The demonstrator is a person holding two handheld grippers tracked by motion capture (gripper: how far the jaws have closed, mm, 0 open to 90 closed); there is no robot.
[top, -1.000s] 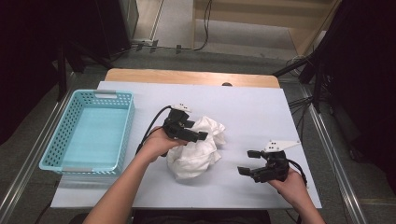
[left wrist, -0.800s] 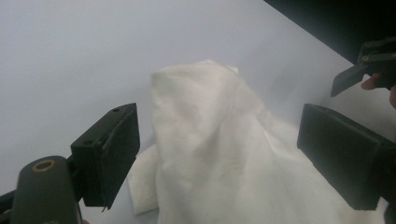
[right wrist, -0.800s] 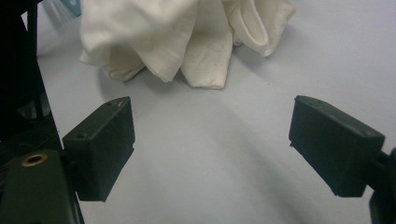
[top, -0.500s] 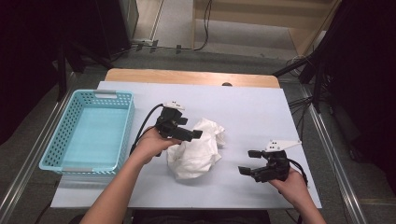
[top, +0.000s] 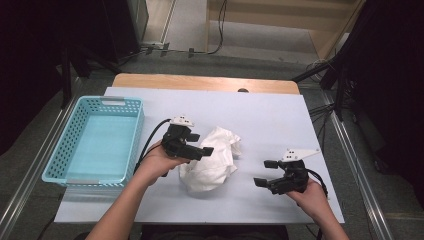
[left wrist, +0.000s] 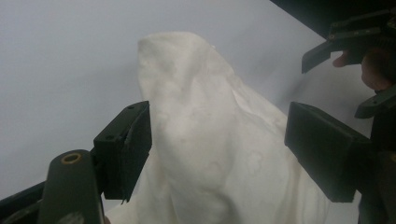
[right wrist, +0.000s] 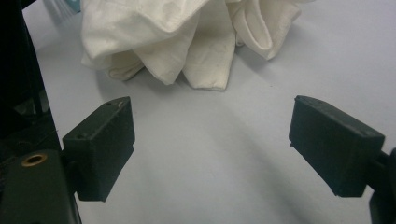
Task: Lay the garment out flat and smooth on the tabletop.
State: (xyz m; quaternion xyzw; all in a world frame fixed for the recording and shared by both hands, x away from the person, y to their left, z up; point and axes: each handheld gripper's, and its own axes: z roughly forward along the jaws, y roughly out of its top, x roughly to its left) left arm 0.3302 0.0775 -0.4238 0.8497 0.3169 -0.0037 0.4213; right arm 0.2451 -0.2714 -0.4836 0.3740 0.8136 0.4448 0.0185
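Note:
A crumpled white cloth (top: 212, 160) lies in a heap at the middle of the pale table (top: 280, 120). My left gripper (top: 199, 144) hovers over the heap's left side and points right. In the left gripper view a raised fold of the cloth (left wrist: 196, 140) stands between its jaws. Those jaws have just been closing, but a wide gap remains and the pads do not press on the fold. My right gripper (top: 265, 173) sits low near the front right, open, with bare table between its jaws. It faces the cloth (right wrist: 187, 37), a short way off.
A light blue plastic basket (top: 135, 135) stands at the table's left side with nothing inside. A wooden strip (top: 200, 82) runs along the far edge. The right gripper (left wrist: 345, 42) also shows far off in the left gripper view.
The left hand has shifted its gripper a little to the left along the cloth's upper edge. The right hand has stayed put.

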